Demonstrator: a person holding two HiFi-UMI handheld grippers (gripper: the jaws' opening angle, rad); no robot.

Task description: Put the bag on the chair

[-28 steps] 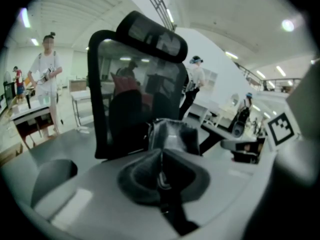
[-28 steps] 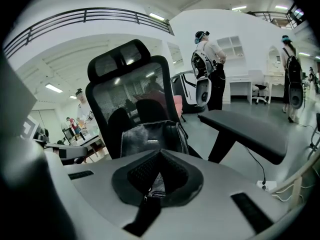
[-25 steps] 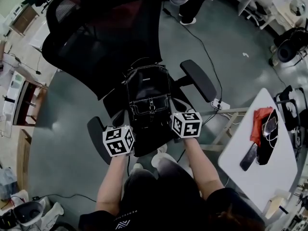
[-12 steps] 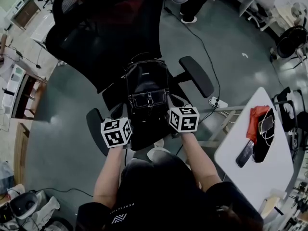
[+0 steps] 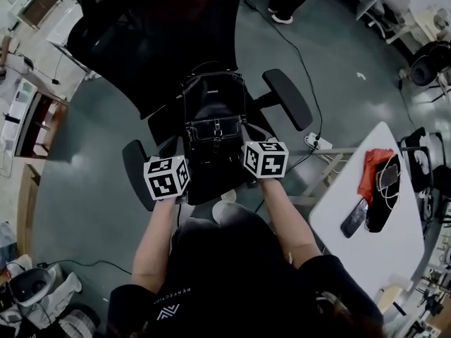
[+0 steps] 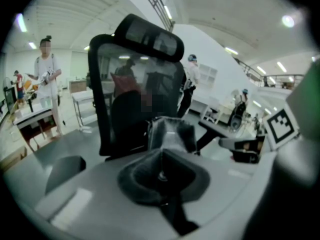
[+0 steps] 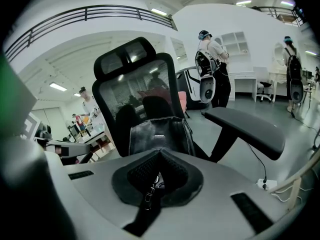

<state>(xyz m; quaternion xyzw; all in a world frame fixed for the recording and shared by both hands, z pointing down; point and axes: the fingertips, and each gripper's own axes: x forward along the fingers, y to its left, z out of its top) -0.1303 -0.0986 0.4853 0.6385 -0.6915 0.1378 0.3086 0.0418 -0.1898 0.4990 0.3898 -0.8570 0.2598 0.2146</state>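
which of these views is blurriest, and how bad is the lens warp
Left gripper view: softest, bag and chair smeared, ceiling lights glowing as blobs. Right gripper view: sharp, bag crisp, railing bowed by the lens, corners dark. Head view: heavy fisheye, floor curving, chair nearly black.

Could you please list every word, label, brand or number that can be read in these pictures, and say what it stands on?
Print on the person's black shirt: looks like "PERFECT...", too small to be sure.
Small label on the black bag: too blurred to read.
Left tongs and right tongs: their cubes carry only square markers, no words.
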